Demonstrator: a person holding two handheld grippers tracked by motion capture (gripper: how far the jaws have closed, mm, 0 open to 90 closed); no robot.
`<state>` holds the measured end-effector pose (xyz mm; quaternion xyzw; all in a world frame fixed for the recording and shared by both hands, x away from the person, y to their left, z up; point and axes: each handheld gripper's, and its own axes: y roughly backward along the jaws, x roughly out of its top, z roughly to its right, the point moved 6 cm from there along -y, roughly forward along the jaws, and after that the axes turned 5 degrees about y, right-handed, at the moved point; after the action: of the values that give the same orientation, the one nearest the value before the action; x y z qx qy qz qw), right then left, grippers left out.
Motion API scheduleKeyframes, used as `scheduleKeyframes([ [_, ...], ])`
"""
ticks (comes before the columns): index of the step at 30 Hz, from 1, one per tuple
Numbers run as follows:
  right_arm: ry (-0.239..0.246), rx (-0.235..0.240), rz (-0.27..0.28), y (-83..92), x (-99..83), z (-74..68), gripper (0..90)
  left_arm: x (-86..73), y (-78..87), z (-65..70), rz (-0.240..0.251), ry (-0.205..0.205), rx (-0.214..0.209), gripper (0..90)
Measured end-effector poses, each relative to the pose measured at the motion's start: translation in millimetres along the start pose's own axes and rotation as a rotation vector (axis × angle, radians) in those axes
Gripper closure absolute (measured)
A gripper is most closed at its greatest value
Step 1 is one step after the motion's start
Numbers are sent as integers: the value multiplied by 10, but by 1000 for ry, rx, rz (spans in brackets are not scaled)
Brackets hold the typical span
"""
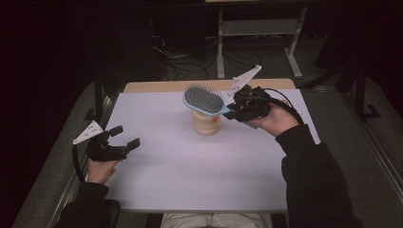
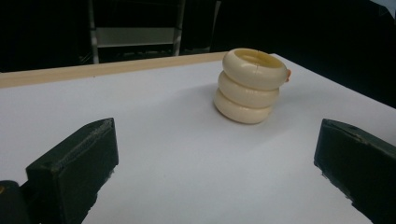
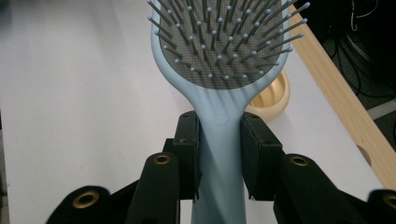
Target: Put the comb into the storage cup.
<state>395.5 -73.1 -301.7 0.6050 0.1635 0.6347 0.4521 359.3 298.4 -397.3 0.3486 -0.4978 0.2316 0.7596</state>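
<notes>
My right gripper (image 1: 237,110) has its fingers clamped on the pale blue hairbrush (image 1: 203,99) handle, head over the cream ringed holder (image 1: 205,122) mid-bench (image 1: 161,166). Left gripper (image 1: 124,137): fingers wide, empty. Likely step: carrying brush to holder; next needs lowering it gently.

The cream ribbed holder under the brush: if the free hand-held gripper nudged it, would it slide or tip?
The cream ribbed ring-stacked holder looks hollow and open-topped, so probably light; a low push would likely slide it across the smooth white table. It stands about as tall as it is wide and looks slightly off upright, so a nudge near the rim may tip it. Its rounded ribs could let jaws slip.
</notes>
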Motion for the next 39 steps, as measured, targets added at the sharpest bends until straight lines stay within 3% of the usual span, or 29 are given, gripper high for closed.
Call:
scheduleKeyframes([
  [10,-10,-6,13,-14,82,56,684,214,-40,48,-4,-8,-10,0],
  [20,-15,-10,39,-9,209,114,684,514,-191,224,-3,-35,-46,0],
  [39,3,-22,66,-9,441,178,684,825,-393,307,9,8,-88,0],
])
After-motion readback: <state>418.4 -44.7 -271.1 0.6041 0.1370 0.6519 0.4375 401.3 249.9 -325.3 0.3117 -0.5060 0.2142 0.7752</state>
